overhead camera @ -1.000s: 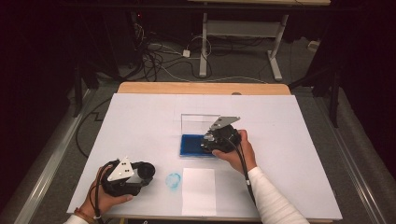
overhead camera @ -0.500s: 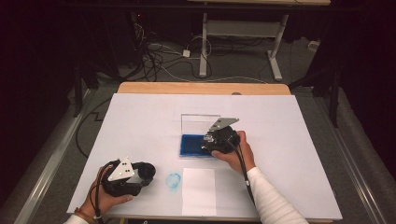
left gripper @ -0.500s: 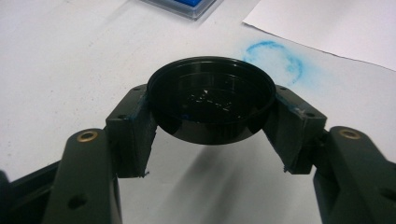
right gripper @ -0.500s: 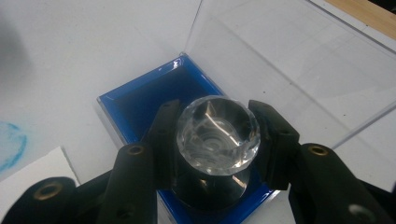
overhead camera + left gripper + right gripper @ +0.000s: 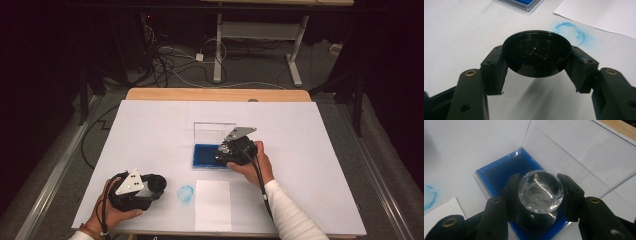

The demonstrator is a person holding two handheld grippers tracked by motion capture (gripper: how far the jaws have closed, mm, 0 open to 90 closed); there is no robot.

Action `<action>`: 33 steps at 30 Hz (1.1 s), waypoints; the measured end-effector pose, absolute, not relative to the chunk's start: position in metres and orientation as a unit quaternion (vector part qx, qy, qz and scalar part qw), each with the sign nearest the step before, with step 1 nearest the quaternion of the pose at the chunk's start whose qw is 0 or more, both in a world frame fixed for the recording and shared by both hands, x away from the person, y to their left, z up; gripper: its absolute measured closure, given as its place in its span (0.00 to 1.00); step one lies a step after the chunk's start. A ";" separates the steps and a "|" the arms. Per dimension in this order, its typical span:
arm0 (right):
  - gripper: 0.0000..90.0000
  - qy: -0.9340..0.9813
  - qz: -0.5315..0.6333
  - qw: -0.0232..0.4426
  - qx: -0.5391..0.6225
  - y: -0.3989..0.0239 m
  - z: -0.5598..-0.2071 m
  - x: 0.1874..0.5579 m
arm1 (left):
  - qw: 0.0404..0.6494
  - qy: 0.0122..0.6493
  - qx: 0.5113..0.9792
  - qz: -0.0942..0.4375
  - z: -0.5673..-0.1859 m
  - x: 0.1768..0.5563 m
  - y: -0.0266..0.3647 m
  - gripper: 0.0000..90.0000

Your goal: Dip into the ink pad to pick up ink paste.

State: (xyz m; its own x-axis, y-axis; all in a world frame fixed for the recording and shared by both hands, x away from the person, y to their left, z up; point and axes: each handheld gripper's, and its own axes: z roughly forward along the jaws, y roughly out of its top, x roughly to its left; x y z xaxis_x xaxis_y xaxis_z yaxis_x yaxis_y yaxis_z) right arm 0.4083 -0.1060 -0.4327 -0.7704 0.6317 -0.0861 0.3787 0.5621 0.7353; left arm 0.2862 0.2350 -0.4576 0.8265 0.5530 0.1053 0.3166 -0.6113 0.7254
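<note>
My right gripper (image 5: 540, 191) is shut on a stamp with a faceted clear knob (image 5: 540, 191); its dark round base presses down into the blue ink pad (image 5: 499, 176) of an open clear case (image 5: 215, 131). From above, the right gripper (image 5: 226, 153) sits over that blue pad (image 5: 202, 154) at mid table. My left gripper (image 5: 537, 57) is shut on a shallow round black cap (image 5: 537, 53), held just above the white table near the front left. In the high view the left gripper (image 5: 156, 186) lies beside a blue ring-shaped ink mark (image 5: 185, 194).
A white sheet of paper (image 5: 213, 205) lies at the front centre, right of the blue ink mark (image 5: 570, 31). The case's clear lid (image 5: 584, 152) stands upright behind the pad. A wooden table edge (image 5: 215, 95) runs along the back, with cables on the floor beyond.
</note>
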 end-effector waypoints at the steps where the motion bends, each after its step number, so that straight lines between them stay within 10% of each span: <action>1: 0.63 0.866 0.367 0.173 0.293 -0.106 -0.433 0.408 | 0.366 0.246 0.883 0.162 -0.458 0.286 0.235 0.41; 33: 0.63 0.863 0.366 0.194 0.290 -0.105 -0.438 0.405 | 0.365 0.238 0.884 0.169 -0.454 0.284 0.233 0.41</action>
